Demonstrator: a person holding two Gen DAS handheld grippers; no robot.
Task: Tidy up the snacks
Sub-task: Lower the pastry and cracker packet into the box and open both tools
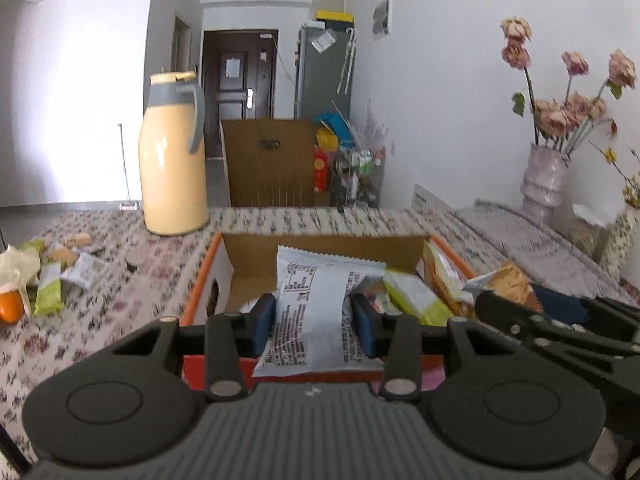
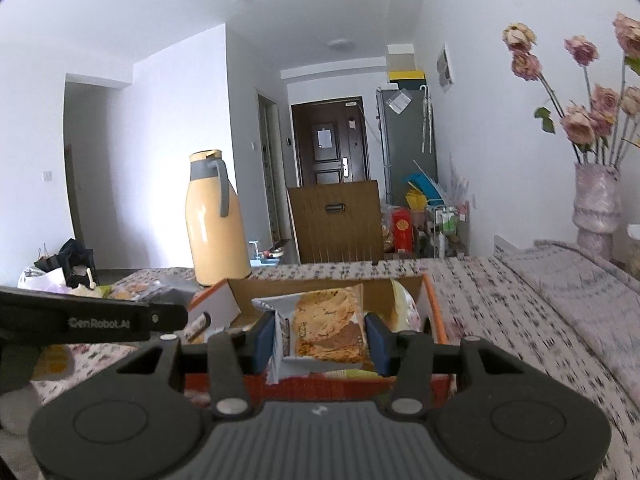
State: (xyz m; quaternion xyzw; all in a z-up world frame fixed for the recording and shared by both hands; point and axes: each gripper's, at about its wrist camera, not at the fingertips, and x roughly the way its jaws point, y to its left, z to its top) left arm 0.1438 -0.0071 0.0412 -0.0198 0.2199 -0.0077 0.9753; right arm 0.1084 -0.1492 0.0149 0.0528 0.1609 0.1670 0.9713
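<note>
An open cardboard box with orange sides (image 1: 202,280) (image 2: 434,308) sits on the floral tablecloth and holds several snack packets. My left gripper (image 1: 314,320) is shut on a white snack packet with printed text (image 1: 310,316), held over the box's near edge. My right gripper (image 2: 320,338) is shut on a cookie packet (image 2: 326,326) showing brown biscuits, also over the box. The right gripper with its cookie packet (image 1: 514,284) shows at the right of the left wrist view. A green packet (image 1: 416,296) lies inside the box.
A yellow thermos jug (image 1: 172,160) (image 2: 216,220) stands behind the box. Loose snack packets (image 1: 52,276) and an orange (image 1: 10,306) lie on the table at left. A vase of dried roses (image 1: 544,180) (image 2: 596,208) stands at right near a folded cloth (image 2: 580,284).
</note>
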